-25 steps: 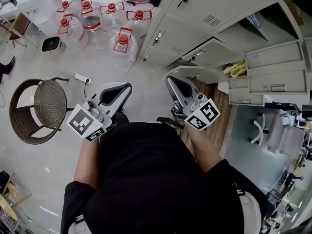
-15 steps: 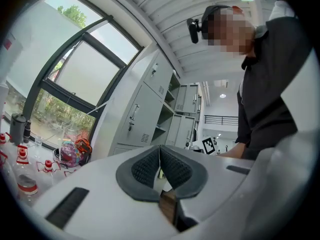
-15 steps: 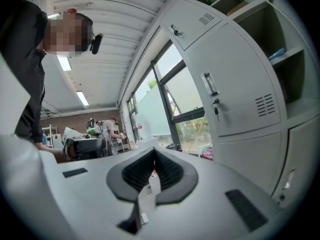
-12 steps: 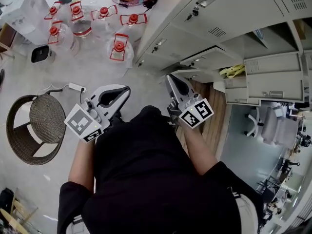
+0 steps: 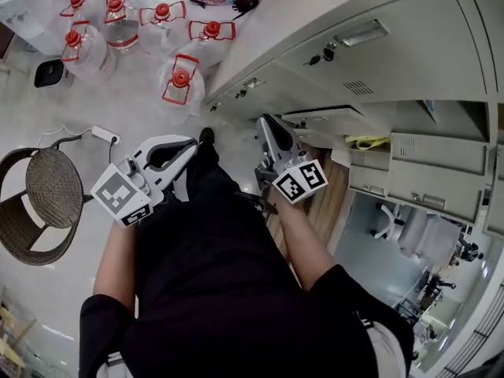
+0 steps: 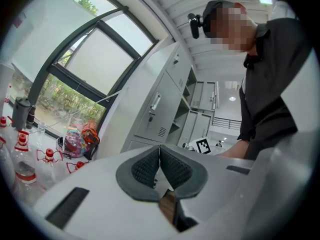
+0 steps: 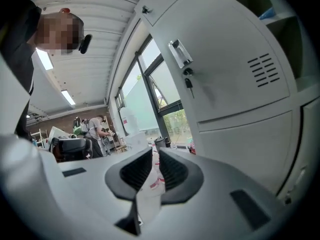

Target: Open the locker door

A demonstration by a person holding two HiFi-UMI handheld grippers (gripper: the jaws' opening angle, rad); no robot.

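Left tongs and right tongs held up before grey lockers, nothing gripped.

In the head view the left tongs sit at 10 o'clock of the person's dark torso. The left gripper view shows their pads pressed together with nothing between them. The right tongs sit at 12 o'clock. Their jaws have just been opening and stand a narrow slit apart, empty and clear of the lockers. Beyond them, at 1 o'clock in the right gripper view, the locker door lies closed in its frame. Its handle has a key hanging just under it. Farther off in the head view, open lockers stand at 3 o'clock. A wicker chair is at 9 o'clock, and red-capped water jugs crowd the floor at 11 o'clock.
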